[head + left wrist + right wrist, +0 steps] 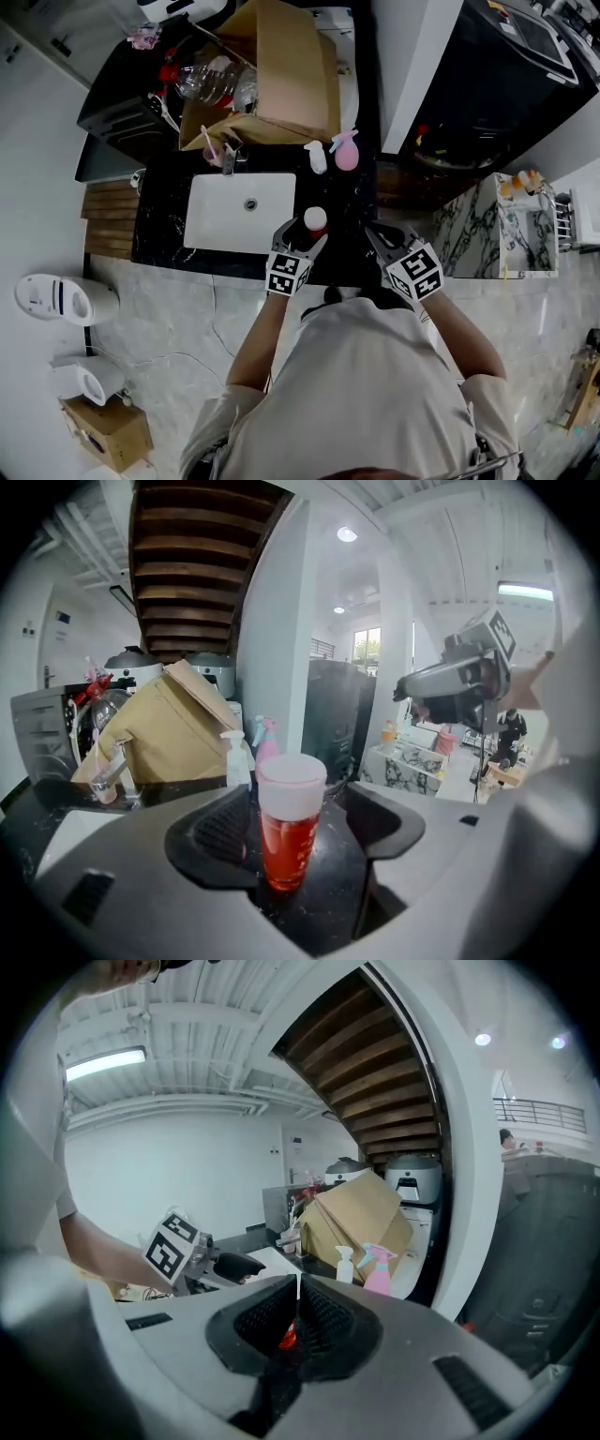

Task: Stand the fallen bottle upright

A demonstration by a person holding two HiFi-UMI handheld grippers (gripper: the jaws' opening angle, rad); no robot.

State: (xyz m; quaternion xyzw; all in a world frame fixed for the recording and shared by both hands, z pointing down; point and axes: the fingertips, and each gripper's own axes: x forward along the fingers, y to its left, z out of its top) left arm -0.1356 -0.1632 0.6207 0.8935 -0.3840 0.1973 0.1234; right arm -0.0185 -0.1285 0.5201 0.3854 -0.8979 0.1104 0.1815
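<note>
The bottle (315,217), red liquid under a white cap, stands upright on the black counter (347,202) just right of the sink. My left gripper (303,234) is open around it. In the left gripper view the bottle (292,785) is between the wide jaws of that gripper (295,834), with a gap at each pad. My right gripper (373,232) hovers to the right of the bottle, apart from it. The right gripper view shows its jaws (297,1321) shut, with only a red sliver of the bottle (289,1335) visible past them. My left gripper (234,1267) also shows there.
A white sink (242,212) lies left of the bottle, with a faucet (230,155) behind it. A white pump bottle (317,157) and a pink spray bottle (347,150) stand at the back. Behind them is an open cardboard box (281,70). A marble ledge (487,225) is at right.
</note>
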